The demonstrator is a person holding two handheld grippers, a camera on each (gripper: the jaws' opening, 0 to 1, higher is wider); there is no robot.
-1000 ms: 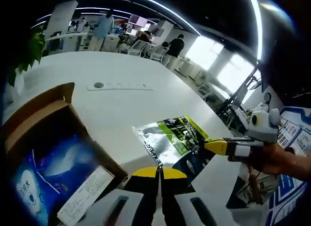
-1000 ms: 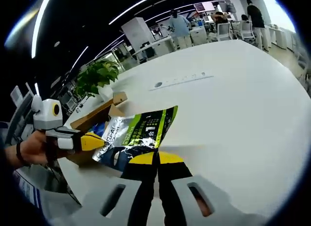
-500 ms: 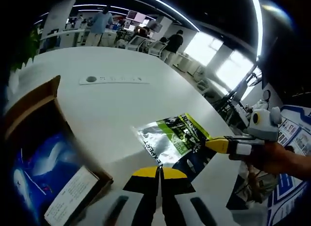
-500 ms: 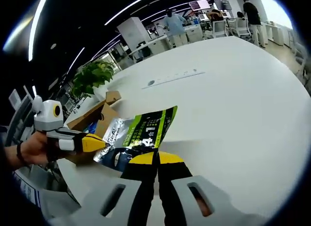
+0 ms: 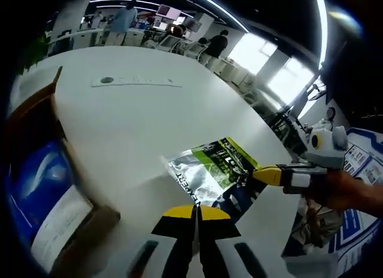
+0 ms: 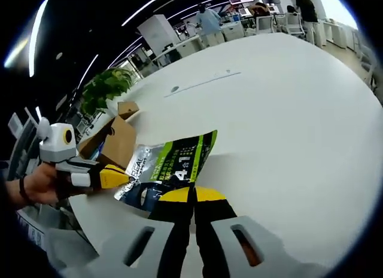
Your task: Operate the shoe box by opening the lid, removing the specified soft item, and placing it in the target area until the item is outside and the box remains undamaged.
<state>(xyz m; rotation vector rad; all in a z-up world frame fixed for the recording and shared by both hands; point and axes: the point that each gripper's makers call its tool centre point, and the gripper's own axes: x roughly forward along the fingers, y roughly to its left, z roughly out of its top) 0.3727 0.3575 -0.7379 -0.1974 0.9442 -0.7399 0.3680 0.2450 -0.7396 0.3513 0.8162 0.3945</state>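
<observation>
Both grippers clamp the same soft item, a glossy silver, green and dark blue pouch [image 5: 210,173], held just above the white tabletop [image 5: 137,119]. Left gripper [image 5: 195,207]: jaws closed together on the pouch's near edge, yellow tips touching. Right gripper [image 6: 193,191]: jaws likewise closed on the pouch [image 6: 170,166], pinching its lower dark edge. In the left gripper view the right gripper [image 5: 266,175] comes in from the right, its yellow tip on the pouch's far right edge, held by a hand [image 5: 350,191]. In the right gripper view the left gripper [image 6: 114,176] comes in from the left, tip at the pouch's left corner, hand [image 6: 33,185] behind it. Pouch lies roughly flat, printed face up; in the left gripper view its long axis runs from the silver end at lower left up toward the green end at upper right; in the right gripper view the green end points up and right, away from the camera. Shoe box [image 5: 42,188] is on the tabletop to the left, open, blue printed interior and a white label card [image 5: 57,224] visible; pouch is fully outside it, well apart. In the right gripper view the brown box [image 6: 114,140] sits behind the pouch, flaps up. A potted plant [image 6: 102,89] stands beyond it. A long grey strip [image 5: 134,82] lies on the tabletop further out. People [image 5: 122,21] and office desks in the background.
</observation>
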